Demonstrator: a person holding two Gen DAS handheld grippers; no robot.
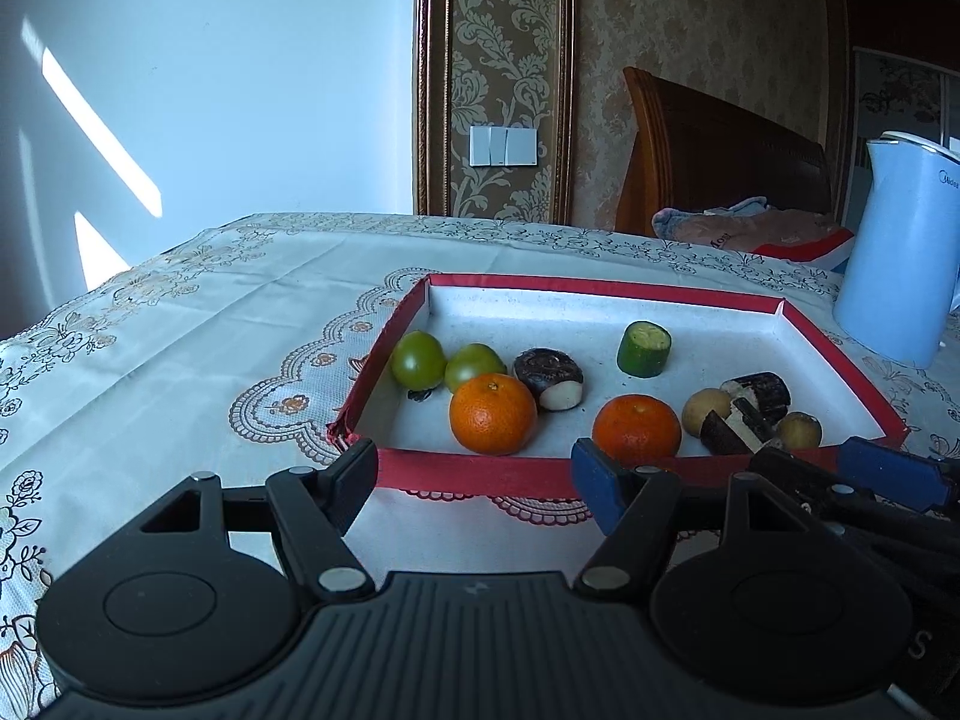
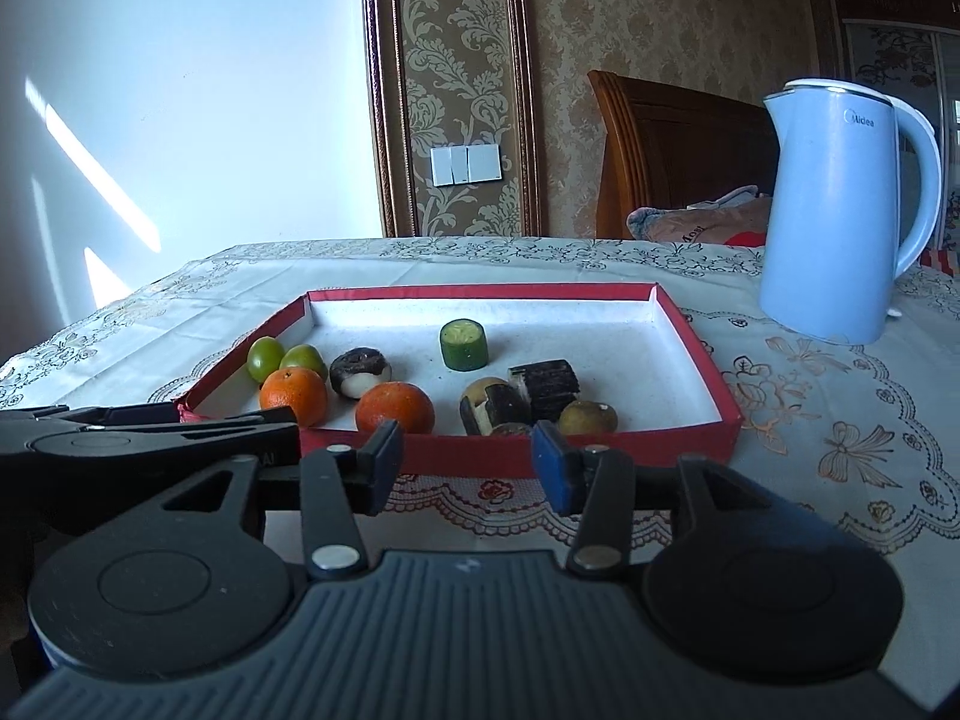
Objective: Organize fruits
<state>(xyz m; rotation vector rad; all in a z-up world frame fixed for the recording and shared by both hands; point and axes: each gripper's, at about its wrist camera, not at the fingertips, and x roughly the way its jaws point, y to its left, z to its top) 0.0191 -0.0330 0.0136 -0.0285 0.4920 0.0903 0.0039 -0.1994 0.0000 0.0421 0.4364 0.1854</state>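
Observation:
A red-rimmed shallow box (image 1: 468, 474) (image 2: 678, 450) with a white floor lies on the tablecloth. In it are two green fruits (image 1: 418, 358) (image 2: 266, 358), two oranges (image 1: 493, 414) (image 2: 394, 408), a cucumber piece (image 1: 644, 349) (image 2: 462, 345), dark sugarcane pieces (image 1: 757, 390) (image 2: 545, 384), another dark piece (image 1: 549, 378) (image 2: 360, 372) and small brownish fruits (image 1: 707, 411) (image 2: 588, 417). My left gripper (image 1: 474, 483) is open and empty just before the box's near rim. My right gripper (image 2: 468, 462) is open and empty at the near rim; it also shows in the left wrist view (image 1: 888, 474).
A light blue electric kettle (image 2: 840, 210) (image 1: 900, 252) stands on the table right of the box. The patterned tablecloth (image 2: 840, 420) covers the table. A wooden headboard (image 2: 672, 150) and bedding lie beyond the table's far edge.

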